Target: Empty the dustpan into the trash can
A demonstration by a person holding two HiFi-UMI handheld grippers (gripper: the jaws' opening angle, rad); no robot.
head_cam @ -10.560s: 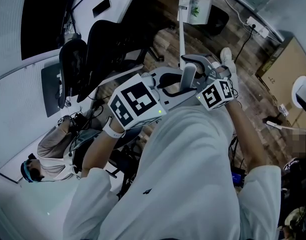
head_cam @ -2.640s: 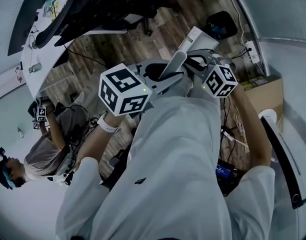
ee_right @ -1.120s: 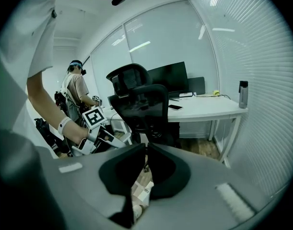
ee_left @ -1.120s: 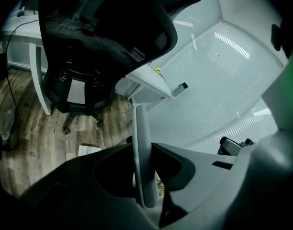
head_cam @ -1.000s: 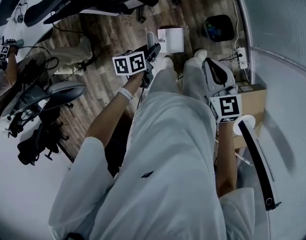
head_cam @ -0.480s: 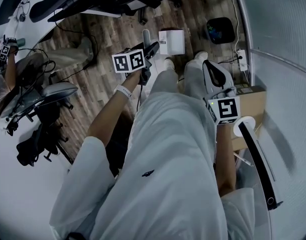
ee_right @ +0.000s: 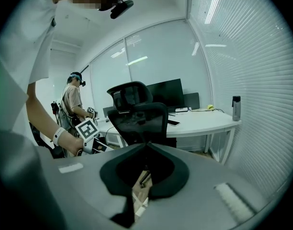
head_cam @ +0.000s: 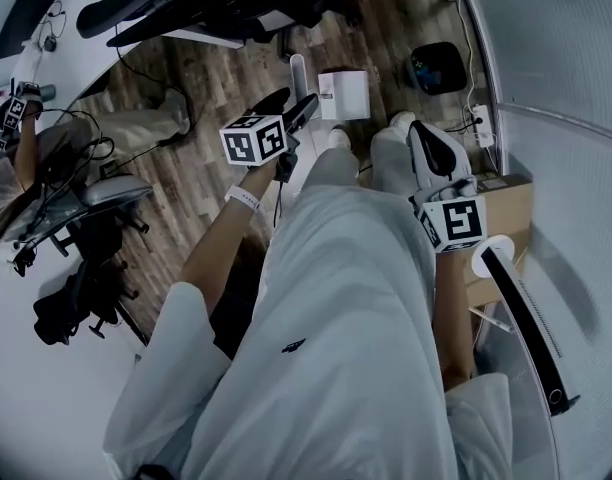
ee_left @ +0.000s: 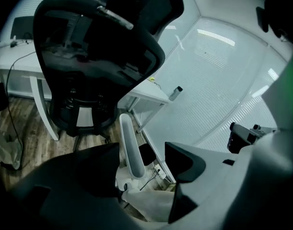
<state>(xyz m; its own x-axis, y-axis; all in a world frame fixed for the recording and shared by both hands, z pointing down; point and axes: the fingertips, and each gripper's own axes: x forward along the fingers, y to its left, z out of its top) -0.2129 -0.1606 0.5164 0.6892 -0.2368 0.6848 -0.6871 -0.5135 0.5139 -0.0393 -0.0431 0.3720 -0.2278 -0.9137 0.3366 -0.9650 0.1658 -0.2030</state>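
The white dustpan [head_cam: 344, 94] stands on the wood floor with its long handle [head_cam: 298, 68] upright beside it. In the left gripper view that handle [ee_left: 129, 147] rises between my jaws without touching either pad. My left gripper [head_cam: 298, 110] [ee_left: 145, 157] is open; its jaws have just been opening wide and nothing is held. A dark round can [head_cam: 436, 66] sits on the floor to the right of the dustpan. My right gripper [head_cam: 419, 130] [ee_right: 147, 145] hangs over my right leg, shut and empty.
A black office chair [ee_left: 96, 56] and a white desk [ee_left: 146, 94] stand close behind the dustpan. A cardboard box [head_cam: 501, 200] and a glass wall are on the right. Another person [ee_right: 74, 104] stands at the far left.
The left gripper's jaws have spread apart and let go of the dustpan handle, and the gripper has lifted slightly. The right gripper has risen a little, still shut.
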